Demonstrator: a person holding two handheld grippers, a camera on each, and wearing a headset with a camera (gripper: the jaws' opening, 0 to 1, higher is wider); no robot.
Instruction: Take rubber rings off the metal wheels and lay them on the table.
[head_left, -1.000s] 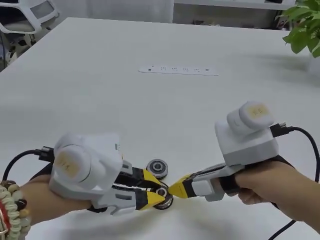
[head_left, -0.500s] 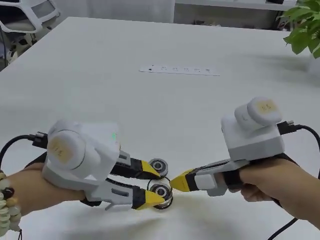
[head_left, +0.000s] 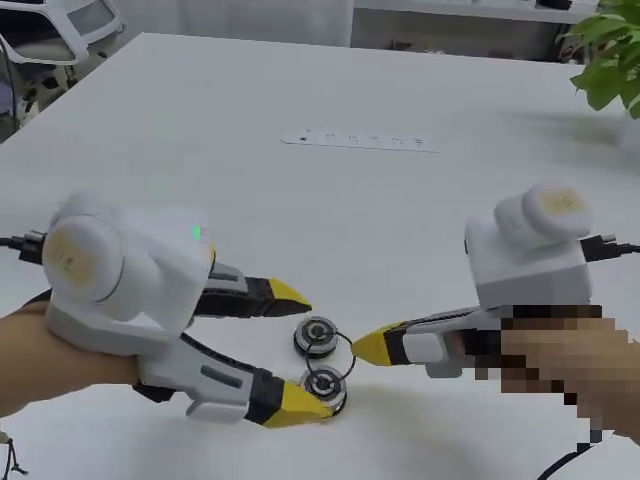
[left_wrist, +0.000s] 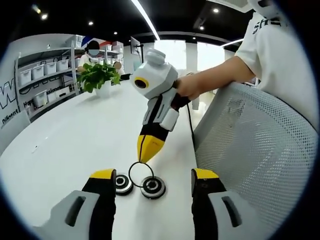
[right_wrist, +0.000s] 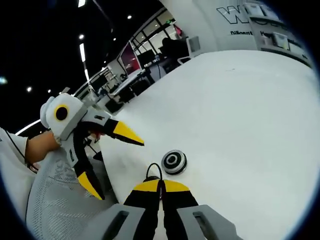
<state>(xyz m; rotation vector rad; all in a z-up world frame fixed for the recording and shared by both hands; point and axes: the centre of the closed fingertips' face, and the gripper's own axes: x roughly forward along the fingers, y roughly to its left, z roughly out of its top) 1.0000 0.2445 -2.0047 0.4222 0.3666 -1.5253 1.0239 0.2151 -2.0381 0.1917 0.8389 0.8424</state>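
Two metal wheels on the white table, lying flat and just apart: far wheel and near wheel.

My left gripper is released, jaws spread wide, nothing in it. Both wheels sit in the gap between its yellow tips. In the head view the lower tip overlaps the near wheel's edge, and I can't tell if it touches. In the left gripper view the far wheel is just beside one tip, and the other tip is well clear of the near wheel.

My right gripper is clenched, yellow tips pressed together, pinching a thin black rubber ring at the ring's top. The gripper points in from the right at the spot between the wheels. The ring hangs off the tip as an open loop, and its low end crosses the top of the near wheel. I can't tell whether it is hooked on that wheel or only in front of it. In the right gripper view the loop stands just above my shut jaws, with one wheel beside it.

Further back on the table lies a white power strip. A green plant is at the far right corner.
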